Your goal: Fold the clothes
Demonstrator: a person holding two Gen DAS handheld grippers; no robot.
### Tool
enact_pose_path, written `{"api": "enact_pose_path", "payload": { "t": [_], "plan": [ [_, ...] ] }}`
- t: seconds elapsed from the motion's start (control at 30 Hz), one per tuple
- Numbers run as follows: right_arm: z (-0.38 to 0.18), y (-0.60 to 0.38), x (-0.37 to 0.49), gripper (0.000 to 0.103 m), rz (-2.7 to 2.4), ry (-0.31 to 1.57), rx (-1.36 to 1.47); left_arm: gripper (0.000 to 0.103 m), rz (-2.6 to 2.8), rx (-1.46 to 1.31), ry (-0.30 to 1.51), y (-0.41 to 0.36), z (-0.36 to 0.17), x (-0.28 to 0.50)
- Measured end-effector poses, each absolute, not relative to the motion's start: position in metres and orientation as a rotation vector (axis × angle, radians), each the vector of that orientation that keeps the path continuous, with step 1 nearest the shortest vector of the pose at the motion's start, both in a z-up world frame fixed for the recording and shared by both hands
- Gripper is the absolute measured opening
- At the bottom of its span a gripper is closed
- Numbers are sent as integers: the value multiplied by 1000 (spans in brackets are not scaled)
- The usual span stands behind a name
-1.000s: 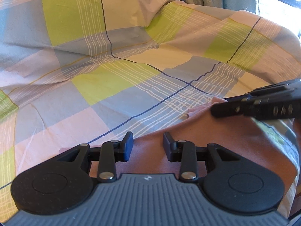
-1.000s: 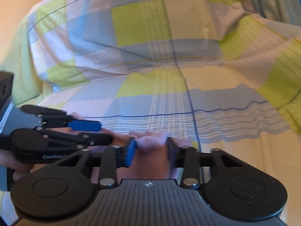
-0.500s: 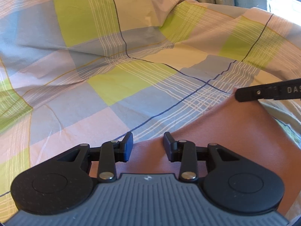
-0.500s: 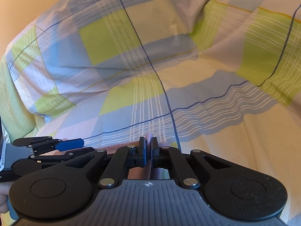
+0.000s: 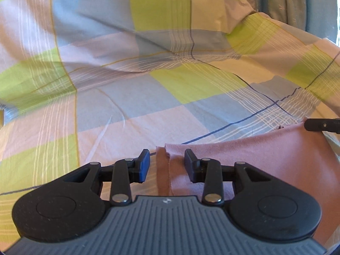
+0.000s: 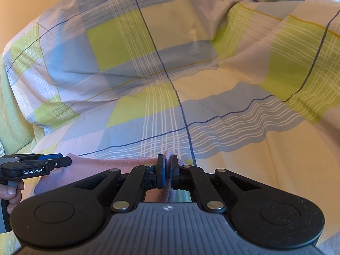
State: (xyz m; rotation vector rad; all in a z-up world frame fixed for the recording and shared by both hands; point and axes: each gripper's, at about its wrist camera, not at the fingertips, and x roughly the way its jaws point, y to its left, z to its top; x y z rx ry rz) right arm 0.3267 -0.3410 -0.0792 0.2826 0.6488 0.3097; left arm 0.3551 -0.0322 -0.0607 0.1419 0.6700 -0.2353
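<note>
While right gripper (image 6: 167,171) fingers pinch pink cloth (image 5: 276,159), left gripper (image 5: 166,165) fingers narrow, unclamped.

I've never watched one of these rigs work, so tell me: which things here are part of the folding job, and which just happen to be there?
Part of the job:
- pink cloth
- right gripper, shut on the cloth's corner
- left gripper, open around its other corner

Just there:
- checked bedcover
- blue-grey curtain

Bed covered by a rumpled checked cotton duvet cover (image 5: 131,97) in green, blue, pale pink and cream squares with thin navy lines. A flat pink fabric garment (image 5: 276,159) lies directly on it near the front edge.
</note>
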Motion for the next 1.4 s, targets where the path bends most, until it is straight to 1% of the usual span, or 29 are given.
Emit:
{"api": "enact_pose_path", "payload": {
  "t": [0.17, 0.23, 0.3, 0.33, 0.37, 0.47, 0.53, 0.73, 0.8, 0.87, 0.9, 0.93, 1.07, 1.2, 1.3, 1.4],
  "plan": [
    [-84, -341, 328, 3, 301, 667, 284, 28, -271, 143, 650, -36, -56, 351],
    [-83, -340, 328, 3, 300, 667, 278, 21, -291, 118, 699, -35, -61, 355],
    [-83, -338, 328, 3, 299, 668, 271, 17, -298, 92, 717, -33, -62, 356],
    [-83, -338, 329, 3, 299, 670, 273, 4, -300, 78, 721, -33, -61, 357],
    [-83, -338, 329, 3, 299, 671, 275, 1, -293, 68, 714, -32, -59, 356],
    [-79, -340, 328, 4, 314, 646, 305, 1, -260, 65, 669, -31, -53, 352],
    [-73, -342, 325, 4, 344, 595, 335, 1, -257, 74, 683, -32, -56, 353],
    [-90, -341, 333, 2, 309, 663, 303, 2, -253, 93, 704, -34, -64, 356],
    [-87, -344, 332, 3, 307, 658, 312, 4, -251, 101, 704, -34, -64, 356],
    [-85, -347, 330, 4, 296, 650, 324, 11, -241, 101, 706, -31, -63, 356],
    [-84, -350, 329, 7, 287, 645, 331, 13, -230, 97, 707, -29, -61, 356],
    [-83, -352, 328, 12, 276, 639, 338, 15, -216, 96, 706, -26, -60, 356],
    [-76, -369, 317, 13, 216, 594, 367, 13, -166, 129, 686, -21, -50, 352],
    [-63, -381, 300, 14, 253, 564, 425, 13, -252, 124, 680, -23, -41, 341],
    [-51, -373, 283, 14, 360, 577, 426, 13, -392, 109, 698, -31, -39, 332],
    [-47, -355, 274, 13, 465, 635, 415, 13, -480, 168, 737, -44, -46, 323]
  ]
}}
